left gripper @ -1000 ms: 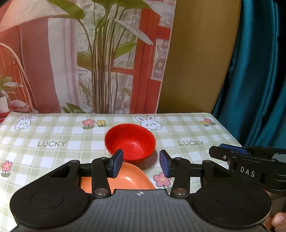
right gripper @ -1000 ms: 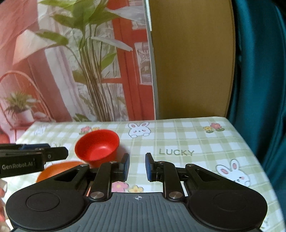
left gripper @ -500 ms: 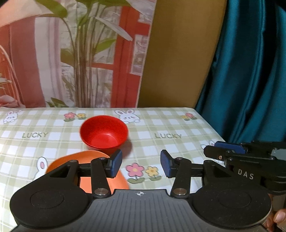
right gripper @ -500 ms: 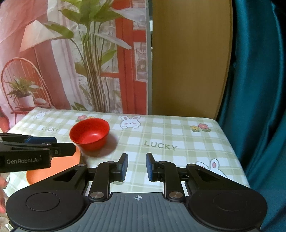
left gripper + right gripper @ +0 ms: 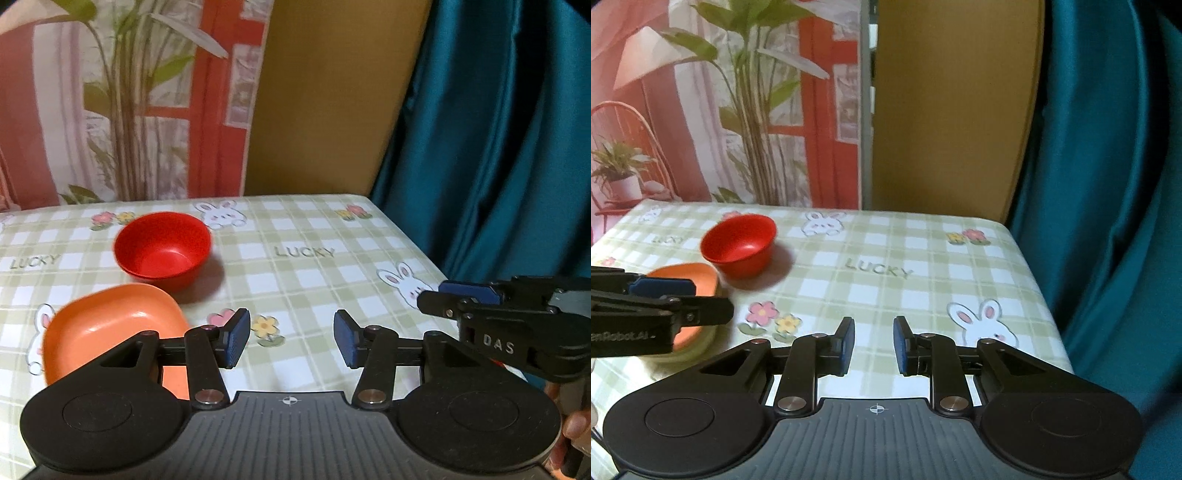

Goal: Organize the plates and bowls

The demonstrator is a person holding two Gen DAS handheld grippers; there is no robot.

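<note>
- Left gripper (image 5: 291,338), black two-finger body with blue pads: jaws apart, just opened wider, nothing between them; only tablecloth visible in the gap.
- Right gripper (image 5: 873,345), same black build with blue pads: jaws a narrow gap apart, nothing clamped; bare cloth visible between the pads.
- Both grippers held above the near part of the table, pointing down and forward across it.
- Round red plastic bowl (image 5: 162,247): upright and empty on the table, toward the far left, beside a printed bunny.
- Orange shallow plastic plate with rounded corners (image 5: 110,325): on the table just in front of the red bowl, close to it; contact between the two not determinable. Partly hidden behind the left finger arm of the left gripper in the left wrist view.
- In the right wrist view, orange plate (image 5: 696,277) partly covered by the left gripper's fingers at the left edge.
- Green-and-white checked tablecloth (image 5: 923,258) with bunnies, flowers and "LUCKY" lettering covering the table.
- Teal curtain (image 5: 498,129) at right; brown panel and printed plant backdrop behind the table.
- Fingertips of a hand (image 5: 574,424) visible at the lower right, under the right gripper.
</note>
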